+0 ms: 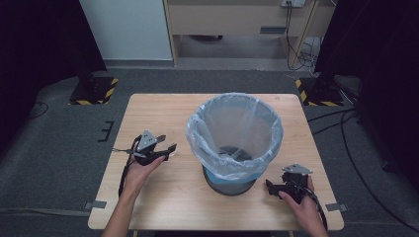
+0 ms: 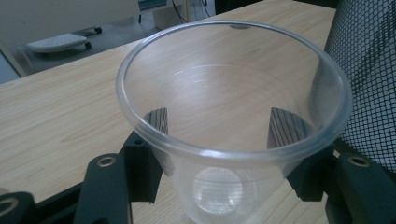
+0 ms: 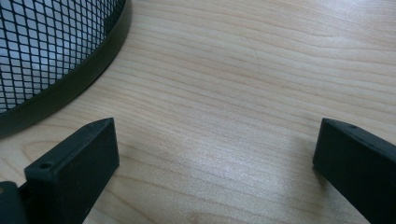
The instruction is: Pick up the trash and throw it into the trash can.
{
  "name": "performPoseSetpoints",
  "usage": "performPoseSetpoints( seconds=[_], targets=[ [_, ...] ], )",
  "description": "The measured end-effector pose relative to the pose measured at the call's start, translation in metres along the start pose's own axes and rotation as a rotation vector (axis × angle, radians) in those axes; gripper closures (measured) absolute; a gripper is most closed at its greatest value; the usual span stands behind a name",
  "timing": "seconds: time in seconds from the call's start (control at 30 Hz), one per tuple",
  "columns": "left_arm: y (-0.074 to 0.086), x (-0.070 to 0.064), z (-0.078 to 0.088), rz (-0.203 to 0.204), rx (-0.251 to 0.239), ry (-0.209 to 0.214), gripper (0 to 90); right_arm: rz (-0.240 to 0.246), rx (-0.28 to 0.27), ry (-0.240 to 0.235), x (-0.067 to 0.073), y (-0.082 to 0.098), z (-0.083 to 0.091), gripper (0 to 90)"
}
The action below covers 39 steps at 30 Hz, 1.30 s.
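Note:
A clear plastic cup (image 2: 224, 156) sits between the jaws of my left gripper (image 2: 222, 125), both ribbed pads (image 2: 160, 122) pressing on its wall just below the rim. It is upright and looks empty. In the high view the left gripper (image 1: 167, 149) is left of the bin, pointing toward it. The black mesh bin (image 1: 232, 138) with a pale plastic liner stands in the middle of the table; its mesh (image 2: 369, 70) is close by the cup. My right gripper (image 1: 271, 186) rests low at the bin's right foot, open (image 3: 217, 126), with bare wood between its jaws.
The wooden table (image 1: 163, 197) has free surface in front of and behind the bin. The bin's base ring (image 3: 70, 88) lies just left of the right jaws. Black stands on striped bases (image 1: 94, 89) and cables (image 1: 346, 123) are on the floor around the table.

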<state>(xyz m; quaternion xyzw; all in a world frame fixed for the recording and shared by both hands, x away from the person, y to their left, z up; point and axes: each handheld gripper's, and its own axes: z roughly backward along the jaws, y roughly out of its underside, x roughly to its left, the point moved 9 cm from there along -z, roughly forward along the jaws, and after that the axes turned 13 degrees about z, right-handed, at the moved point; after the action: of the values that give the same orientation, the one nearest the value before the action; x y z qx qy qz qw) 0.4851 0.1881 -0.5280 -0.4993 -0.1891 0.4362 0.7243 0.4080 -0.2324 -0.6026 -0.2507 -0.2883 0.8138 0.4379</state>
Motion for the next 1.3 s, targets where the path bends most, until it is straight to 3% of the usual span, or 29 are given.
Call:
performPoseSetpoints(
  seconds=[0.5,0.8,0.93,1.3],
  targets=[
    [-0.017,0.008,0.026,-0.006,-0.048,0.011,39.2,-0.011,0.003,0.004,-0.001,0.001,0.0,0.2],
    [-0.013,0.013,0.029,-0.004,-0.021,-0.016,38.8,-0.01,0.003,0.011,-0.002,0.001,0.0,0.3],
    [-0.015,0.009,0.03,0.006,-0.029,0.001,38.9,-0.01,0.002,0.011,-0.002,0.001,0.0,0.2],
    [-0.022,-0.005,0.035,-0.028,-0.018,0.002,39.3,-0.011,0.002,0.012,-0.002,0.001,0.0,0.4]
  ],
)
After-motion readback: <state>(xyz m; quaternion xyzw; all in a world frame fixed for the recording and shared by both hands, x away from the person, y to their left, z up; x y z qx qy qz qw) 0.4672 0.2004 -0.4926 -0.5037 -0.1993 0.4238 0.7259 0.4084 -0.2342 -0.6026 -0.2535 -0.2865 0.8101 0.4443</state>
